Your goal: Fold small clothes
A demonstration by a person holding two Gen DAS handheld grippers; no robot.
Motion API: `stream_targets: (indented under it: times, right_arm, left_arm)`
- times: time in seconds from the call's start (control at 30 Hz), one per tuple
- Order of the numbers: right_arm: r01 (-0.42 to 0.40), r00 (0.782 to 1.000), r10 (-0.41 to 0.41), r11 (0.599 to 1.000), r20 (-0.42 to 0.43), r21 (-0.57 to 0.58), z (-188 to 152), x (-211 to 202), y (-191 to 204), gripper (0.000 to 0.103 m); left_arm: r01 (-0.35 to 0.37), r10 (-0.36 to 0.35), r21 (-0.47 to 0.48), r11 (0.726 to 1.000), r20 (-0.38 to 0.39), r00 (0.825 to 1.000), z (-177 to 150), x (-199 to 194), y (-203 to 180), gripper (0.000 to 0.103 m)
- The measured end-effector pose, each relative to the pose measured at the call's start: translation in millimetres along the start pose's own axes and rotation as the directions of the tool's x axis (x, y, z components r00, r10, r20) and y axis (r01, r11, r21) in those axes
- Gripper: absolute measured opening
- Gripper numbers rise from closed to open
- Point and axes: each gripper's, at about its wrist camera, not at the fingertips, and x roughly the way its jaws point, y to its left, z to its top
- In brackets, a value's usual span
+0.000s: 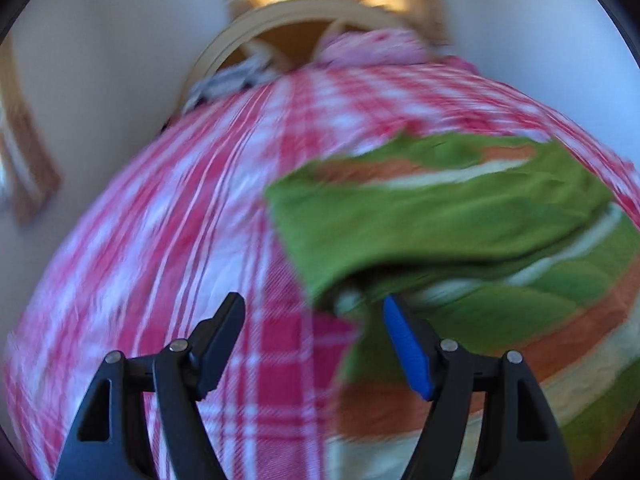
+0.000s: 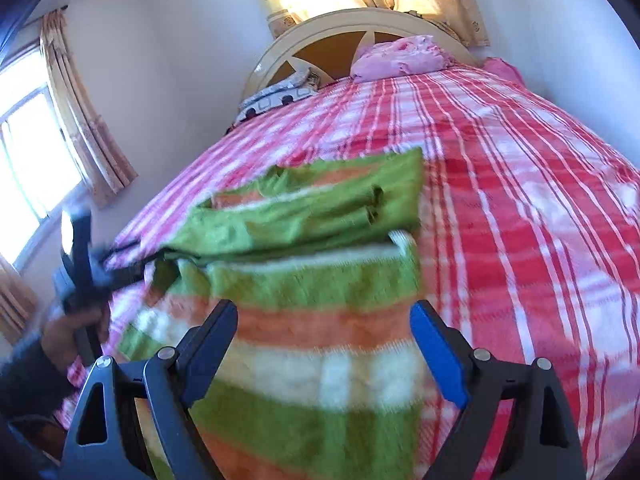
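Observation:
A green, orange and cream striped garment (image 1: 460, 240) lies partly folded on the red and white plaid bed cover (image 1: 180, 220). My left gripper (image 1: 314, 308) is open, low over the cover at the garment's left edge, with its blue-padded finger against the fabric. In the right wrist view the garment (image 2: 312, 280) fills the centre, its green top layer folded over. My right gripper (image 2: 324, 316) is open and straddles the garment's near striped part. The left gripper (image 2: 84, 264) shows blurred at the garment's far left, held by a hand.
The plaid bed cover (image 2: 520, 200) stretches away to the right and ahead. A pink pillow (image 2: 400, 58) and a patterned pillow (image 2: 276, 96) lie by the cream headboard (image 2: 320, 28). Curtained windows (image 2: 24, 152) are on the left wall.

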Motion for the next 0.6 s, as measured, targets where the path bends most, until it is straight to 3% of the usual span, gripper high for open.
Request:
stream_targets:
  times: [0.17, 0.33, 0.4, 0.5, 0.57, 0.6]
  right_arm:
    - [-0.006, 1.000, 0.006, 1.000, -0.019, 0.005, 35.6, 31.3, 14.2, 0.088]
    - [0.039, 0.996, -0.040, 0.999, -0.084, -0.008, 57.1, 73.9, 21.4, 0.083]
    - [0.061, 0.993, -0.062, 0.998, -0.099, -0.010, 62.3, 86.0, 22.1, 0.080]
    - [0.103, 0.986, -0.105, 0.994, -0.131, -0.025, 65.9, 106.4, 20.6, 0.065]
    - [0.125, 0.977, -0.129, 0.991, -0.171, -0.039, 65.6, 122.3, 17.5, 0.058]
    - [0.143, 0.968, -0.150, 0.989, -0.201, -0.047, 64.6, 133.9, 15.1, 0.053]
  left_arm:
    - [0.096, -0.099, -0.122, 0.988, -0.021, 0.995, 0.0, 13.0, 6.3, 0.076]
    - [-0.008, 0.004, -0.092, 0.996, -0.046, 0.999, 6.9, 36.9, 2.1, 0.081]
    - [0.030, -0.038, -0.133, 0.991, -0.056, 0.998, 7.5, 43.9, 11.1, 0.081]
    - [0.065, -0.072, -0.130, 0.989, -0.044, 0.996, 7.4, 43.7, 15.9, 0.072]
    - [0.086, -0.090, -0.087, 0.993, -0.044, 0.995, 8.9, 44.1, 8.4, 0.051]
    - [0.090, -0.093, -0.066, 0.994, -0.047, 0.995, 10.1, 44.6, 5.0, 0.046]
